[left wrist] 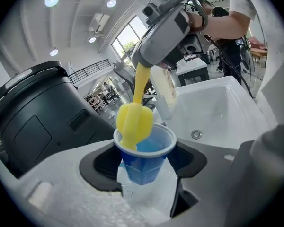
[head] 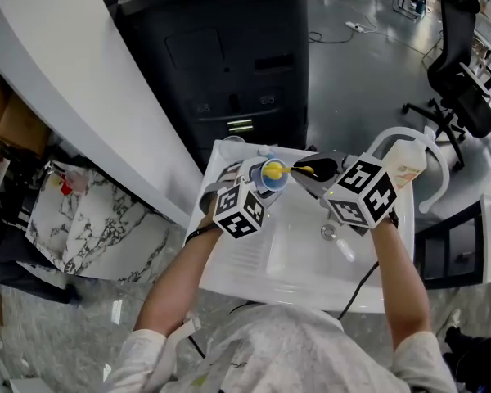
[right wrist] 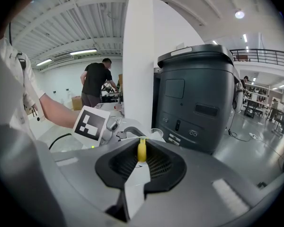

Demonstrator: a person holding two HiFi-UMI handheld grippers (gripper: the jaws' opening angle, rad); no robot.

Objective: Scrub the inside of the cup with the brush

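Observation:
A small blue cup point(left wrist: 146, 157) stands upright between the jaws of my left gripper point(head: 260, 183), which is shut on its sides. The cup point(head: 272, 178) is held over the back of the white sink. A brush with a yellow sponge head point(left wrist: 134, 123) dips into the cup's mouth against the near-left rim, its upper part above the rim. Its yellow handle point(left wrist: 141, 82) rises to my right gripper point(left wrist: 166, 38). In the right gripper view the handle end point(right wrist: 142, 151) sits pinched between the shut jaws. My right gripper point(head: 313, 170) is just right of the cup.
The white sink basin point(head: 295, 256) with its drain point(head: 329, 232) lies below both grippers. A curved white faucet point(head: 409, 137) and a soap bottle point(head: 406, 170) stand at its right rear. A black bin point(head: 229, 64) stands behind, and an office chair point(head: 458, 72) far right.

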